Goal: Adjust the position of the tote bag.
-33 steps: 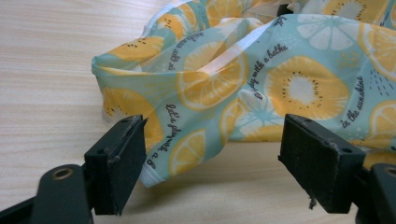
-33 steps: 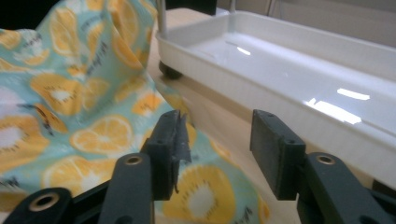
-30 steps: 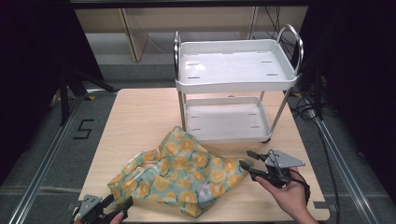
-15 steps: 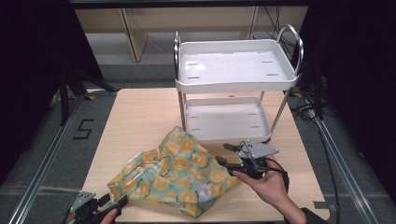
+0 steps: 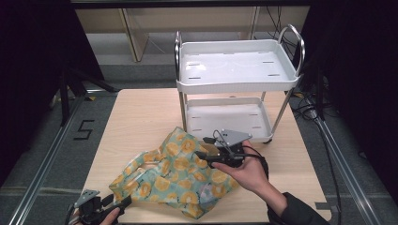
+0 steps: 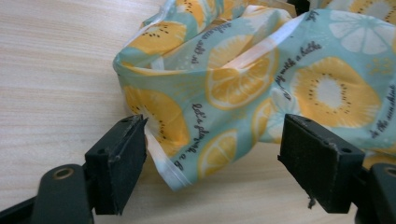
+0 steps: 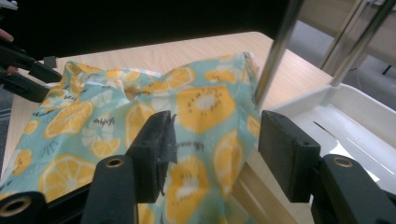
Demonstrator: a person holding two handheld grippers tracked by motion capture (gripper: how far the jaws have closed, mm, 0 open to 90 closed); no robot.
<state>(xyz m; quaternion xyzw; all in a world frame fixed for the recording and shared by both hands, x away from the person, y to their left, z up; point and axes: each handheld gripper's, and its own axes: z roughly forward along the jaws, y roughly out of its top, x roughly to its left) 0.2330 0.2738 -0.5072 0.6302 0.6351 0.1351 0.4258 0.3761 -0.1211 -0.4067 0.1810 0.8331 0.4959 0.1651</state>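
Note:
A teal cloth bag (image 5: pixel 178 173) printed with orange and lemon slices lies crumpled on the front of the wooden table (image 5: pixel 141 112). My right gripper (image 5: pixel 202 147) hovers over the bag's far right part, pointing left. Its jaws have just been opening, and in the right gripper view it (image 7: pixel 215 135) stands open above the bag (image 7: pixel 140 112) with nothing pinched. My left gripper (image 5: pixel 119 202) sits at the bag's near left corner. In the left gripper view it (image 6: pixel 215 140) is open with the bag's corner (image 6: pixel 224 88) lying between the jaws.
A white two-shelf cart (image 5: pixel 237 86) with chrome legs stands on the table's back right. Its lower tray (image 7: pixel 345 116) and one leg (image 7: pixel 275 51) are close beside my right gripper. The left gripper (image 7: pixel 46 74) shows far off in the right gripper view.
My right hand has carried its gripper left and slightly up, from the bag's right edge to above the bag near the cart's leg. The left gripper has stayed put.

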